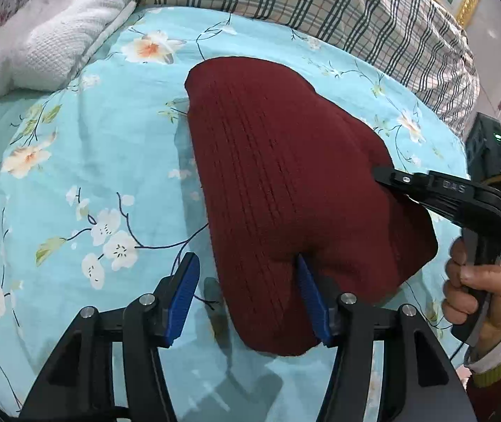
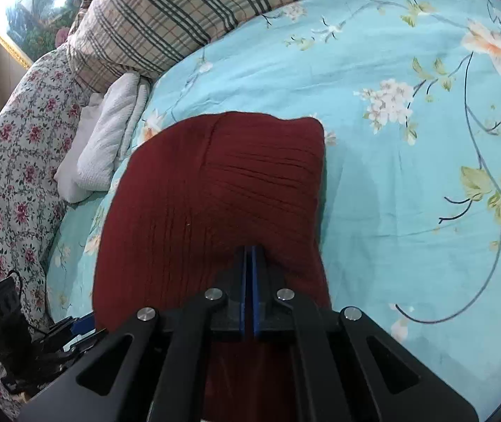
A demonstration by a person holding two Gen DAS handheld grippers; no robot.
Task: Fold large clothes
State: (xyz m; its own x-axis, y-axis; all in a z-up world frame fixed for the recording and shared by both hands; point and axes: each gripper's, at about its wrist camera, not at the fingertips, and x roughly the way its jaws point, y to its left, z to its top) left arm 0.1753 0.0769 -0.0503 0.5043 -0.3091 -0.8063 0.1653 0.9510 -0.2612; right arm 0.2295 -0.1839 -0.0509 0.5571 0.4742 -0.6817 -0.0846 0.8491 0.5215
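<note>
The left claw stands released over the folded maroon sweater on the bed, while the right claw is clenched, pressing its top.

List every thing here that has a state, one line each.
red sweater: folded into a compact bundle, lying on the bed.
left gripper: jaws open, straddling the sweater's near edge, not clamping it.
right gripper: jaws shut, tips pressed against the sweater.
white towel: folded, beside the sweater.

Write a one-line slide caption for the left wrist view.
Open left tongs straddle the near edge of a folded maroon sweater on the floral bedsheet; right tongs meet its far side.
</note>
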